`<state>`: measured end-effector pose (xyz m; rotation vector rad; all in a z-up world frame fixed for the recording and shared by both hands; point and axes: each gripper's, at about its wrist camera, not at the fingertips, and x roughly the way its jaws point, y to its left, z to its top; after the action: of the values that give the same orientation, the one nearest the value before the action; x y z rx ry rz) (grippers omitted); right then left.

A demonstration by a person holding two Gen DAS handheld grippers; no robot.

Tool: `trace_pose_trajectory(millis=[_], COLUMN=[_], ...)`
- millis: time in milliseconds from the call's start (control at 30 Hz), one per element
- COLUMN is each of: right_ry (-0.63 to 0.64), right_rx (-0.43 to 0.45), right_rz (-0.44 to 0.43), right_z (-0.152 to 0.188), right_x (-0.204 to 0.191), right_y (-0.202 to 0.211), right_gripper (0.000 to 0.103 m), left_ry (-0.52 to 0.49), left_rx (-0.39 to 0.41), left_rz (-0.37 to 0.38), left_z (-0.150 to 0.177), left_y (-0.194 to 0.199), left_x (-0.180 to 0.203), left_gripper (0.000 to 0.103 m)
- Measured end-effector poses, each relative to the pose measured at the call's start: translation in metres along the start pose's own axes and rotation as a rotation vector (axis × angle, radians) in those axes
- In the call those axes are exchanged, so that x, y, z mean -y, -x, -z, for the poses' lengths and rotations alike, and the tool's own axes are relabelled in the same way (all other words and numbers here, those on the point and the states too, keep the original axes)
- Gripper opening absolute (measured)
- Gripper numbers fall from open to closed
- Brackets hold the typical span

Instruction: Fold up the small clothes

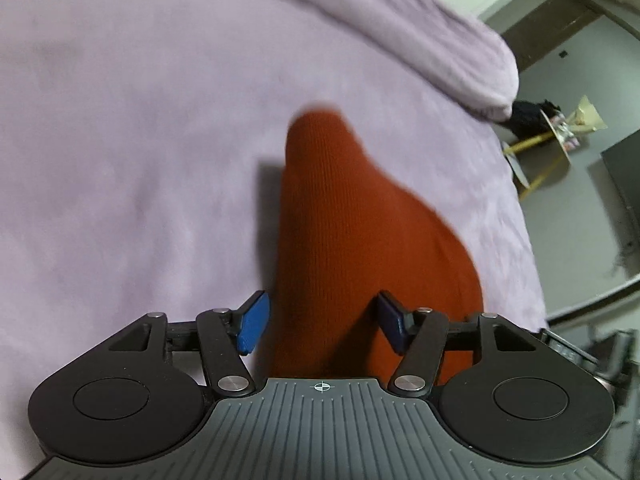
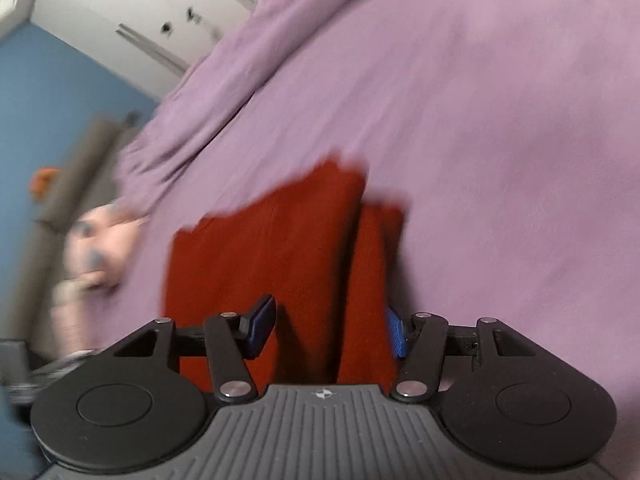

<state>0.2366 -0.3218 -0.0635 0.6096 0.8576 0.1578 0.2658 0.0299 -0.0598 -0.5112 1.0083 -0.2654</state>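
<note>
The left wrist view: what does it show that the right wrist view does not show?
Only the left wrist view shows a yellow-legged side table past the bed's edge. Only the right wrist view shows a blue wall and white cupboard doors. Both show the red garment on the lilac bedsheet, lying between open fingers of the left gripper or right gripper.

cloth (image 1: 352,240): I see rusty orange-red with thin knit lines
bed sheet (image 1: 140,140): I see pale purple, plain
left tool (image 1: 322,322): my black arms, bright blue pads (image 1: 253,326), grey striped base
right tool (image 2: 328,330): my black arms, blue pads (image 2: 396,336)
wall (image 2: 48,112): I see blue
wardrobe (image 2: 132,4): I see white
</note>
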Motion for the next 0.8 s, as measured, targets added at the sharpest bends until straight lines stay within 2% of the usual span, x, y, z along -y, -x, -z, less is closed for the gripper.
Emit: trace_pose_trajectory(millis=[33, 67, 167, 200, 267, 300, 367, 433, 533, 633, 700, 733, 767, 800], right_ry=[0.029, 0.067, 0.201, 0.250, 0.309, 0.336, 0.390, 0.418, 0.481, 0.416, 0.328, 0.290, 0.252, 0.216], right_rx=[0.027, 0.030, -0.006, -0.017, -0.052, -0.066, -0.089, -0.104, -0.047, -0.037, -0.022, 0.001, 0.025, 0.048], right_rz=[0.013, 0.022, 0.059, 0.065, 0.109, 0.137, 0.194, 0.226, 0.210, 0.165, 0.099, 0.058, 0.019, -0.007], right_z=[-0.005, -0.010, -0.017, -0.019, -0.023, -0.026, -0.025, -0.024, -0.019, -0.017, -0.008, 0.001, 0.012, 0.027], right_x=[-0.009, -0.021, -0.055, -0.067, -0.080, -0.086, -0.091, -0.085, -0.082, -0.073, -0.064, -0.057, -0.048, -0.038], right_y=[0.002, 0.000, -0.023, -0.039, -0.067, -0.081, -0.108, -0.127, -0.134, -0.112, -0.081, -0.064, -0.044, -0.023], right_gripper=[0.054, 0.047, 0.025, 0.023, 0.018, 0.018, 0.018, 0.018, 0.019, 0.020, 0.026, 0.033, 0.041, 0.043], left_ry=[-0.038, -0.074, -0.099, -0.108, -0.164, -0.214, -0.227, -0.181, -0.157, -0.179, -0.187, -0.189, -0.190, -0.189], left_rx=[0.037, 0.069, 0.095, 0.107, 0.138, 0.143, 0.118, 0.093, 0.104, 0.118, 0.129, 0.144, 0.171, 0.197], left_rz=[-0.025, -0.050, -0.068, -0.092, -0.191, -0.235, -0.294, -0.286, -0.271, -0.265, -0.259, -0.248, -0.212, -0.180], left_z=[-0.003, -0.007, -0.019, -0.024, -0.032, -0.036, -0.042, -0.044, -0.044, -0.045, -0.041, -0.036, -0.024, -0.017], left_y=[0.003, 0.002, -0.013, -0.020, -0.039, -0.052, -0.078, -0.096, -0.111, -0.112, -0.102, -0.091, -0.071, -0.058], left_x=[0.008, 0.020, 0.037, 0.043, 0.054, 0.055, 0.050, 0.034, 0.018, 0.016, 0.018, 0.019, 0.018, 0.019], left_gripper=[0.065, 0.066, 0.068, 0.071, 0.072, 0.071, 0.074, 0.081, 0.085, 0.087, 0.086, 0.086, 0.086, 0.086])
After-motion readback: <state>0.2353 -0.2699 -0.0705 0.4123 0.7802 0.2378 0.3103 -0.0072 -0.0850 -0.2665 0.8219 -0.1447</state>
